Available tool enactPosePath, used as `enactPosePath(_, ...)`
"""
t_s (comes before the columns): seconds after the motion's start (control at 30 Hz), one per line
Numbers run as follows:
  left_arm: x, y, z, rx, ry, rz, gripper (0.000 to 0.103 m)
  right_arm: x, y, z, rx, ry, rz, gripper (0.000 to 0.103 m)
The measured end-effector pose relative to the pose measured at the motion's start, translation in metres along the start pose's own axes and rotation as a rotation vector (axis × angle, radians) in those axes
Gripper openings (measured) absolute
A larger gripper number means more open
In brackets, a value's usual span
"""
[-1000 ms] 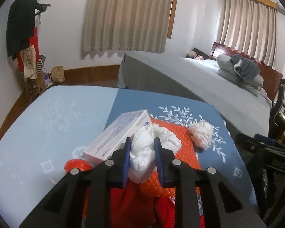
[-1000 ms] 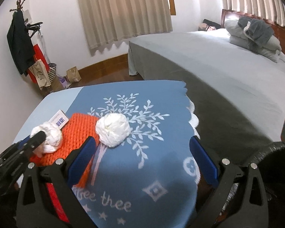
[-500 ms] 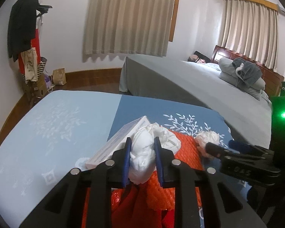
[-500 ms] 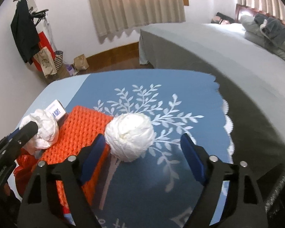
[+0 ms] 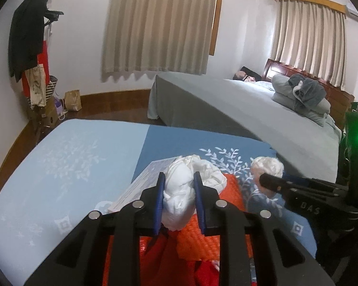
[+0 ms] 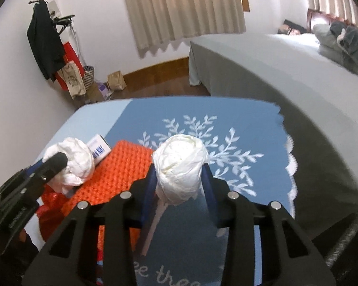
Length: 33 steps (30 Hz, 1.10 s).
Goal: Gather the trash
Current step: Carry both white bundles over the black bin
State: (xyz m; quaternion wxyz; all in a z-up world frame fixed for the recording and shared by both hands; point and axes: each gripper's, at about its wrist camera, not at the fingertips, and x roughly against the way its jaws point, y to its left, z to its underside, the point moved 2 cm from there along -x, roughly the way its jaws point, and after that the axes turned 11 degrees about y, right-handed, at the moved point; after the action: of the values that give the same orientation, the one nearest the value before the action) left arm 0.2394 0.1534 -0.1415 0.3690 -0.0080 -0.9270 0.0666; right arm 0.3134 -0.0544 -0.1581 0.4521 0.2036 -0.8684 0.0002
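Note:
My left gripper is shut on a crumpled white paper wad, held just above an orange mesh bag and a white carton. A second white paper ball sits on the blue leaf-print tablecloth. My right gripper straddles this ball and its jaws are closing, with the blue pads touching both of its sides. In the left wrist view this ball shows behind the right gripper's fingertips. The right wrist view shows the left gripper's held wad at the left.
A grey bed with folded bedding stands right behind the table. A black bin's rim shows at the lower right beside the table. A coat rack and paper bags stand by the far wall.
My right gripper has moved forward over the white paper ball and drawn its jaws in from wide open onto the ball's sides. The left gripper has kept still with its wad.

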Motion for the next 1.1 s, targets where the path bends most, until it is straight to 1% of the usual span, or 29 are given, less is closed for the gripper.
enactPosePath(0.2,0.017,-0.012,-0.004,-0.015,-0.026,0.026,0.023,0.038,-0.002,0.003,-0.007,-0.061,0.004,0.037)
enactPosePath(0.6,0.057,-0.049,-0.003,-0.06,-0.059,0.08,0.023,0.099,-0.019,0.031,-0.046,-0.12,0.029,0.037)
enactPosePath(0.9,0.075,-0.071,0.007,-0.084,-0.046,0.104,0.023,0.135,-0.032,0.056,-0.064,-0.142,0.058,0.037)
enactPosePath(1.1,0.088,-0.095,0.015,-0.116,-0.04,0.144,0.023,0.161,-0.041,0.076,-0.087,-0.154,0.081,0.037)
